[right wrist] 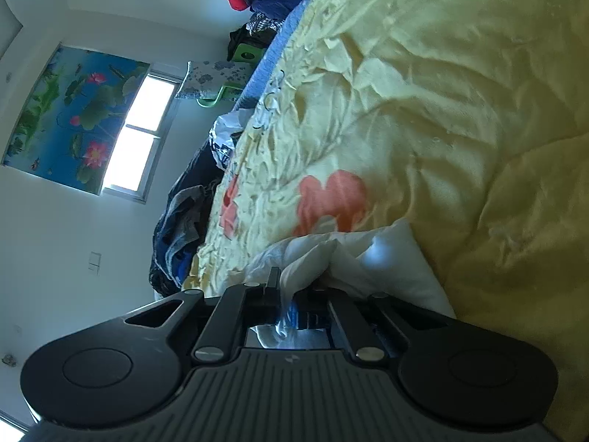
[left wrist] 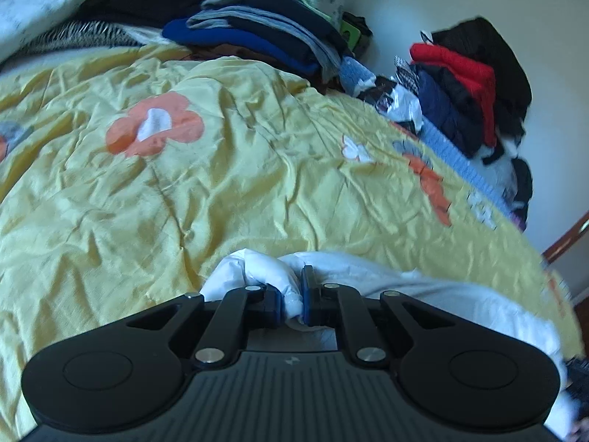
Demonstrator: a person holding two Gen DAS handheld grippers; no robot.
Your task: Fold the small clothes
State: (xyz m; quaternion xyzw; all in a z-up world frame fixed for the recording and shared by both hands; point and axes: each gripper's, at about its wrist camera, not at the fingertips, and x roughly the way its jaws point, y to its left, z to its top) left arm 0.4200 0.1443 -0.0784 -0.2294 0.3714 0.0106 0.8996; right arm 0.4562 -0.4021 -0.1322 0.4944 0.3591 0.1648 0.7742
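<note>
A small white garment [left wrist: 423, 287] lies at the near edge of a yellow flowered bedspread [left wrist: 221, 184]. My left gripper [left wrist: 291, 296] is shut on a bunched fold of this white cloth, which bulges out between and above its blue pads. In the right wrist view the same white garment [right wrist: 386, 258] spreads onto the bedspread [right wrist: 441, 110], and my right gripper [right wrist: 294, 287] is shut on a gathered edge of it. That view is rolled on its side. Most of the cloth under both grippers is hidden by their black bodies.
A stack of folded dark and blue clothes [left wrist: 265, 33] sits at the far side of the bed. Another heap with a red piece [left wrist: 467, 73] rises along the wall at right. A window [right wrist: 143, 132] and a flower poster [right wrist: 70, 118] are on the wall.
</note>
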